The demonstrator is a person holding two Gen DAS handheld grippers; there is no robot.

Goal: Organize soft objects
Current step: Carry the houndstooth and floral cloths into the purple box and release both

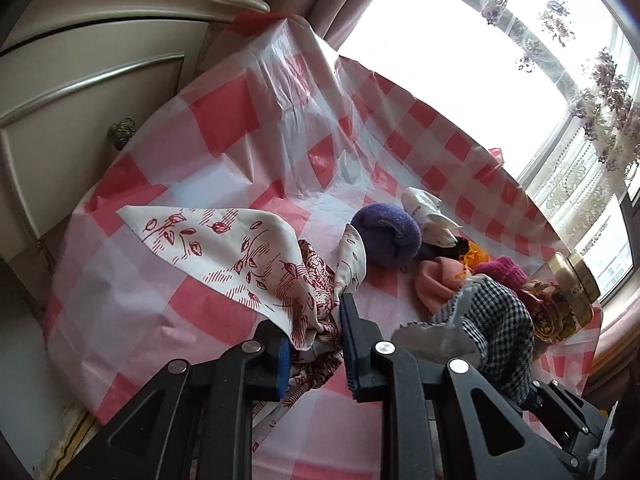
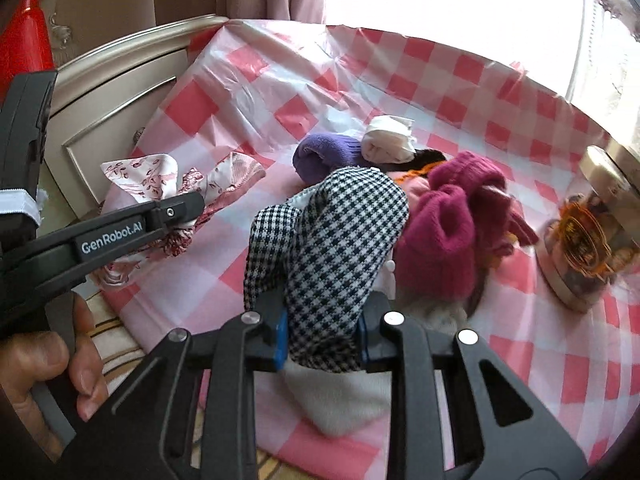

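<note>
On the checked pink-and-white plastic cloth (image 2: pixel 460 92) covering the desk beside a cream cabinet (image 1: pixel 80 112), soft things lie in a loose heap. Biggest risk: the left claw (image 1: pixel 316 344) is nipped shut on a bunched corner of the red-printed scarf (image 1: pixel 224 252); that slippery cloth trails across the cover and touches the purple sock roll (image 1: pixel 386 236), so a pull could drag the roll or ruck the plastic. Right claw (image 2: pixel 322 336) is clamped on the houndstooth cloth piece (image 2: pixel 332 240), raised just beside the magenta knit (image 2: pixel 444 240); its loose end may snag the knit and tug the heap toward the gold-lidded jar (image 2: pixel 580 240), which could tip. Writing: "GenRobot.AI" on the left claw's arm in the right view; jar label (image 2: pixel 584 236) unreadable.
</note>
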